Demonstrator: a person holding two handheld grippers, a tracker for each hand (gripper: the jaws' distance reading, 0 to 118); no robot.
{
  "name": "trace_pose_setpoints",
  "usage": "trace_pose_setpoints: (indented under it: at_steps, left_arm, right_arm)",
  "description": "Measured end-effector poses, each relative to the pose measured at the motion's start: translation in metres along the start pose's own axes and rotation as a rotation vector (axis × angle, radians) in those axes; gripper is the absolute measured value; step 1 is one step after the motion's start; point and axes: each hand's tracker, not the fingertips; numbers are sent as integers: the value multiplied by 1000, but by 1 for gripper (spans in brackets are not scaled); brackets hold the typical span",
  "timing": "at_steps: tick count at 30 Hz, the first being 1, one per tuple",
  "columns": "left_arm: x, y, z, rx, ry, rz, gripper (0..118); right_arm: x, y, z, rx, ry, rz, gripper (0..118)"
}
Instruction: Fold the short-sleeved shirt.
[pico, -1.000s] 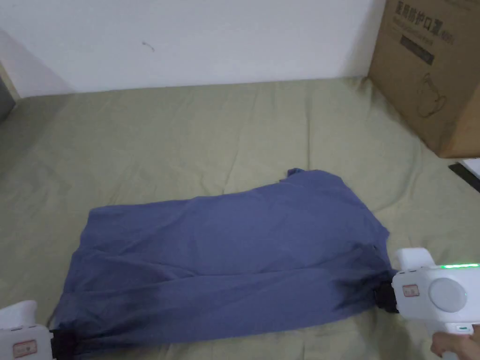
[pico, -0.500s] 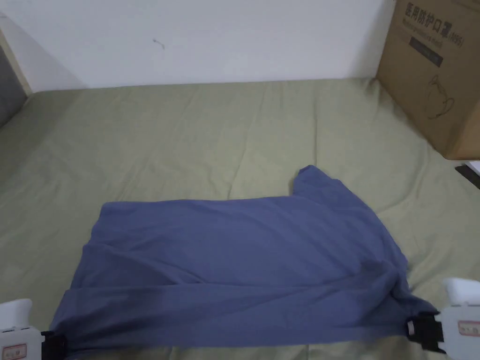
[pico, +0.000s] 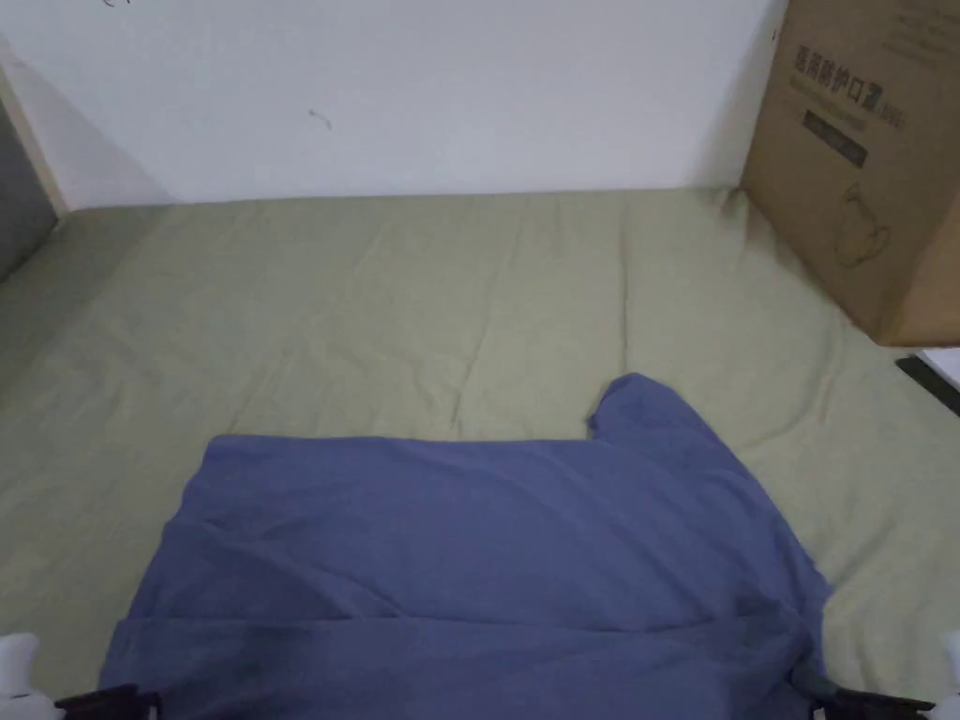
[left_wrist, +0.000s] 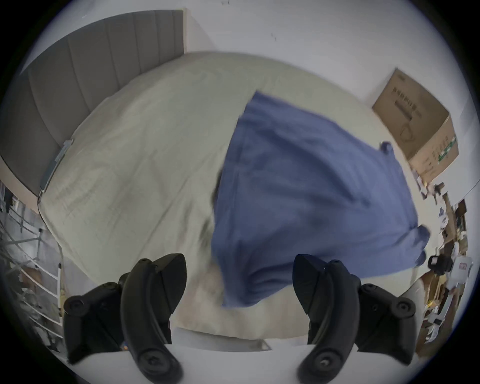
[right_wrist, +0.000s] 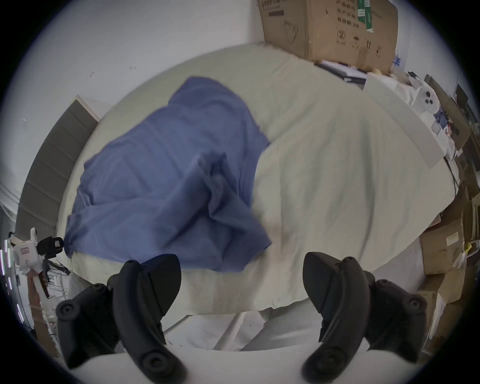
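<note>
Your head view cuts off both tools at the bottom edge: you see just a dark sliver of the left gripper (pico: 103, 701) at the shirt's (pico: 469, 572) near left corner and of the right gripper (pico: 867, 703) at its near right corner, too little to judge their jaws there. The shirt's near edge also runs out of that picture.

The gripper views settle it. In the left gripper view, the left gripper (left_wrist: 240, 280) has its two black jaws spread wide with nothing between them; the shirt's (left_wrist: 306, 197) corner lies on the bed sheet (left_wrist: 135, 166) just ahead of the gap, blurred. In the right gripper view, the right gripper (right_wrist: 241, 275) is likewise spread wide and empty, with a bunched, blurred fold of the shirt (right_wrist: 166, 181) lying just in front, nearer its left jaw.

The blue shirt lies spread across the pale green bed sheet (pico: 422, 300), close to the near edge of the bed, one short sleeve pointing toward the wall (pico: 422, 94). A cardboard box (pico: 872, 159) stands at the far right corner, partly cut off in your head view; the right gripper view shows more of the cardboard box (right_wrist: 330, 28).

Each gripper view also catches the other tool far off: the right gripper (left_wrist: 439, 263) beside the shirt's far corner, and the left gripper (right_wrist: 49, 245) at the opposite corner, both too small to read. The gripper views also show a grey padded headboard (left_wrist: 85, 85) and clutter (right_wrist: 446, 259) beside the bed.
</note>
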Motion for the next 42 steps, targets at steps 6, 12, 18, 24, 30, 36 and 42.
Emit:
trace_pose_setpoints:
  at_steps: [6, 12, 18, 24, 30, 36, 42]
  left_arm:
    - [41, 37, 7, 136, -41, -52, 1]
    - [66, 67, -17, 189, 11, -78, 0]
    - [73, 105, -31, 199, 38, -95, 0]
    - [79, 121, -54, 174, 55, -112, 0]
    - [77, 127, -75, 113, 75, -136, 0]
    - [72, 152, -86, 99, 5, -138, 52]
    - [70, 215, -143, 93, 59, -140, 95]
  right_arm:
    - [-14, 38, 6, 132, -4, 14, 12]
    - [-28, 80, -22, 147, 41, -54, 0]
    - [-46, 172, -59, 159, 67, -14, 31]
    - [-67, 255, -147, 91, 20, 82, 107]
    - [-71, 264, -229, -118, -51, 102, 60]
    - [-78, 272, -218, -53, -87, 127, 0]
    - [-82, 272, -210, -28, -61, 97, 0]
